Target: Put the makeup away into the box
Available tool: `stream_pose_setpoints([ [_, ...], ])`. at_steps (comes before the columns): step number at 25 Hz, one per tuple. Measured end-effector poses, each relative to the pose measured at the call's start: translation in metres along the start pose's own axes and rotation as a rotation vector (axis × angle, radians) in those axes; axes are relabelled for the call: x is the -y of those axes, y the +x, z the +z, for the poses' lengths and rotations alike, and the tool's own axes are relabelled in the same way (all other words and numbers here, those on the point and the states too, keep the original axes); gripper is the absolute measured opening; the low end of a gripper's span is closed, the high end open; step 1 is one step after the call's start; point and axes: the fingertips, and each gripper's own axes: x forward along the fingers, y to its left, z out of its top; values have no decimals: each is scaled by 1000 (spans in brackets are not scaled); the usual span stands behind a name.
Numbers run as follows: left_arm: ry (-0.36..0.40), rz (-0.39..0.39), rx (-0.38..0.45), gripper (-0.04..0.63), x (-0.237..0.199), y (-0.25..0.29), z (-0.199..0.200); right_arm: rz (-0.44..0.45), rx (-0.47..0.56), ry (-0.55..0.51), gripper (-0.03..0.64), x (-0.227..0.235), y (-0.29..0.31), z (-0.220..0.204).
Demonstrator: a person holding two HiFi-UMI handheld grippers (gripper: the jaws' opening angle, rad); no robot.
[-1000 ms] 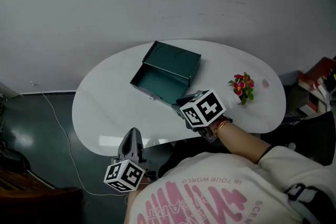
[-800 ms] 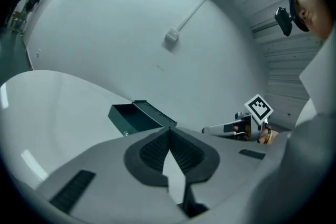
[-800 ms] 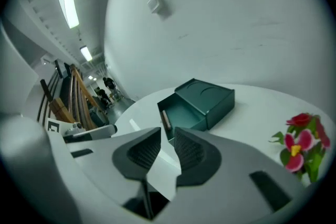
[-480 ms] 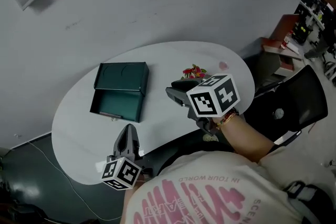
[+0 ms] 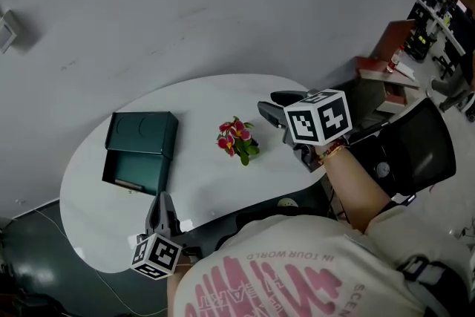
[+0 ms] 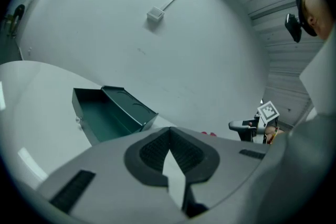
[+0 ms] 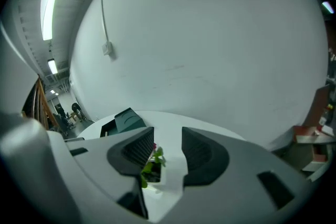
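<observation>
The dark green box (image 5: 141, 151) lies open on the left half of the white oval table (image 5: 200, 104), its lid folded back and its inside bare (image 6: 107, 115). My right gripper (image 5: 277, 105) hovers over the table's right end, right of the flowers. Its jaws have just been opening and now stand apart with nothing between them (image 7: 168, 148); the plant shows only in the distance through the gap. My left gripper (image 5: 158, 200) is low at the table's front left edge, pointing toward the box, jaws shut and empty (image 6: 169, 132). No makeup item shows in any view.
A small pot of red flowers (image 5: 236, 137) stands mid-table between box and right gripper. A grey wall (image 5: 223, 4) closes the far side. A black chair (image 5: 415, 152) and a cluttered shelf (image 5: 390, 59) are at the right. Dark floor lies below the table's left end.
The right gripper has travelled from just in front of the box, past the flowers, to the table's right end, and its jaws have spread. The left gripper has slid along the front edge.
</observation>
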Motion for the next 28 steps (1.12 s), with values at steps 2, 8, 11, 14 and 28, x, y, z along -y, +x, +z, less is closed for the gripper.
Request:
stream_pose_setpoints([
  [2, 0, 19, 15, 3, 9, 8, 0, -15, -23, 2, 172, 28, -3, -5],
  [8, 11, 73, 85, 3, 35, 33, 5, -2, -115, -9, 184, 82, 6, -35],
  [11, 2, 95, 101, 3, 52, 40, -5, 21, -163, -23, 198, 101, 14, -51],
  [14, -14, 122, 94, 3, 65, 41, -25, 43, -211, -41, 206, 116, 21, -66],
  [28, -57, 299, 138, 3, 82, 14, -64, 163, -412, -244, 284, 137, 76, -129],
])
